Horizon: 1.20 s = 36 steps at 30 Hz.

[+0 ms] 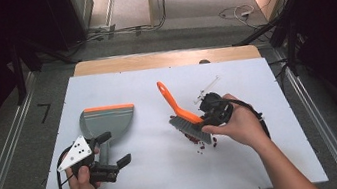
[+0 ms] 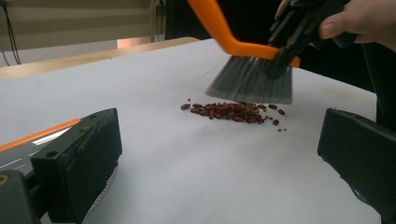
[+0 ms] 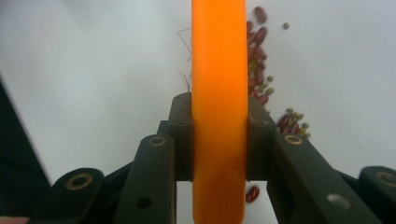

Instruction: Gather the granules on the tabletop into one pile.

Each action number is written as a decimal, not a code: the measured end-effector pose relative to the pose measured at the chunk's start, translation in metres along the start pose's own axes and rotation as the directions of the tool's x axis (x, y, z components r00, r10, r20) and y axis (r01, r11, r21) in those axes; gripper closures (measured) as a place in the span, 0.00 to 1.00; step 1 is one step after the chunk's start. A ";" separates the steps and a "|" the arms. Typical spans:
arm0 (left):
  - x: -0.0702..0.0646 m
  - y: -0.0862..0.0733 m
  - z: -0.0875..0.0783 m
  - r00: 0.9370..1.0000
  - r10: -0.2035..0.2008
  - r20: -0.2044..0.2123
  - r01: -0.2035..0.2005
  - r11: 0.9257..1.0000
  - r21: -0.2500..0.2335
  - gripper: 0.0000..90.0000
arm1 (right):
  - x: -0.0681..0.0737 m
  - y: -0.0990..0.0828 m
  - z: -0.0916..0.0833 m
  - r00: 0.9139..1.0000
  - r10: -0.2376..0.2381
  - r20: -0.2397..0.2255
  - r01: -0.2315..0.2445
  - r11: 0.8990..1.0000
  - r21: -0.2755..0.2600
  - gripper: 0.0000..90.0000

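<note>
Here, dustpan empty; left tongs agape; right tongs clamp brush.

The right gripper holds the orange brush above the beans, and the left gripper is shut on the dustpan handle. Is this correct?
Not quite. The left gripper is open, its jaws apart with nothing between them, as the left gripper view shows. The rest is right.

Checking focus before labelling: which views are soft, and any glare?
High view: sharp, evenly lit white table, dark surround. Left gripper view: dark red beans crisp, near black jaws blurred. Right gripper view: orange plastic brush handle close, soft, slightly blown out; beans behind blurred.
</note>
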<state>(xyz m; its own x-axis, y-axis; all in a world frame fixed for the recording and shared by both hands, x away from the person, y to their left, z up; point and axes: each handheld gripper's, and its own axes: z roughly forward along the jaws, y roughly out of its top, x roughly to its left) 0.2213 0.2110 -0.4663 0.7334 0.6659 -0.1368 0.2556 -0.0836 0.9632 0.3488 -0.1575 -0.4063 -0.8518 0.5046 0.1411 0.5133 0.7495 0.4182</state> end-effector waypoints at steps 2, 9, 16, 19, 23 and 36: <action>0.000 0.000 0.001 1.000 0.001 0.000 -0.001 1.000 0.001 0.00 | 0.004 -0.009 -0.006 0.997 -0.083 0.005 0.083 0.997 0.006 0.76; -0.001 0.000 0.002 1.000 0.000 -0.003 0.000 1.000 0.002 0.00 | 0.019 -0.032 -0.005 0.938 -0.345 0.021 0.343 0.937 0.071 0.76; 0.000 0.000 0.002 1.000 -0.004 -0.005 0.004 1.000 0.004 0.00 | 0.024 -0.040 0.007 0.917 -0.389 -0.083 0.397 0.907 0.137 0.76; -0.001 0.000 0.002 1.000 -0.001 -0.003 0.001 1.000 0.004 0.00 | 0.020 -0.038 0.014 0.915 -0.394 -0.088 0.403 0.902 0.157 0.76; 0.000 0.000 0.001 1.000 0.000 -0.003 0.000 1.000 0.003 0.00 | 0.010 -0.032 0.019 0.919 -0.381 -0.106 0.393 0.909 0.137 0.76; 0.000 0.000 0.001 1.000 -0.001 0.000 0.001 1.000 0.002 0.00 | -0.014 -0.012 0.026 0.892 -0.432 -0.136 0.447 0.887 0.117 0.76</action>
<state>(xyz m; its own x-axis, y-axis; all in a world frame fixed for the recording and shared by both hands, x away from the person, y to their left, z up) 0.2219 0.2098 -0.4668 0.7331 0.6660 -0.1381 0.2579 -0.0843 0.9625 0.3572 -0.1624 -0.4363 -0.9954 0.0685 0.0670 0.0868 0.9402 0.3293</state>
